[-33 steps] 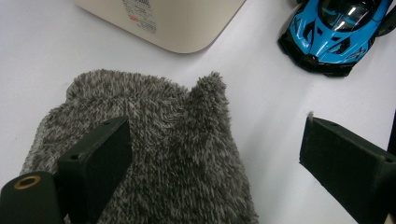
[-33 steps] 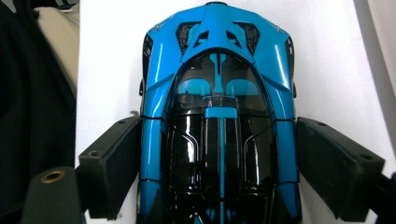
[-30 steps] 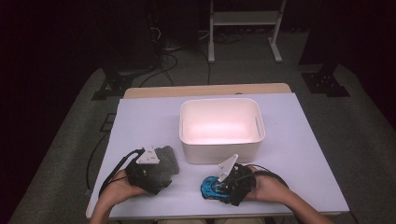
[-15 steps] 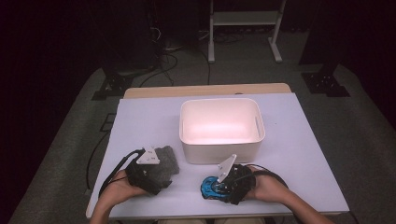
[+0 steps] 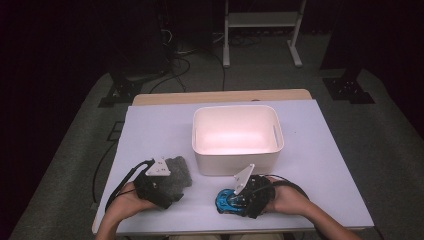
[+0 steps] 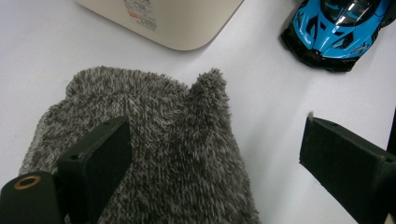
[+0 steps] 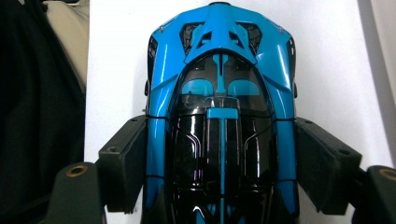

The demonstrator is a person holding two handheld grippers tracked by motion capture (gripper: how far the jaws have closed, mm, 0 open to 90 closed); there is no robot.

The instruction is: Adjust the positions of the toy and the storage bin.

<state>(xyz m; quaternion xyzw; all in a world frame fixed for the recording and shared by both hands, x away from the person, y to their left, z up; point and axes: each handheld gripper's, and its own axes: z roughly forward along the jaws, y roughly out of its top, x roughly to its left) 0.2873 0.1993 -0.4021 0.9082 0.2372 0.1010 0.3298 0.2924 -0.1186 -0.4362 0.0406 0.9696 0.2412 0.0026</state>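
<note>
A blue and black toy car (image 7: 219,93) lies on the white table near its front edge. My right gripper (image 7: 220,140) has just been closing on it, and both pads now press on the car's sides. From above, the car (image 5: 223,201) pokes out to the left of that gripper (image 5: 235,202). A grey fuzzy cloth (image 6: 177,140) lies flat at the front left. My left gripper (image 6: 217,135) hovers open over it, one jaw above the cloth and the other above bare table. In the high view this gripper (image 5: 159,187) covers the cloth's (image 5: 179,170) near part.
A white rectangular bin (image 5: 235,162) stands in the middle of the table (image 5: 320,150), just beyond both grippers, and nothing lies inside it. Its rounded corner (image 6: 177,23) is close above the cloth. Cables trail from both grippers toward the front edge.
</note>
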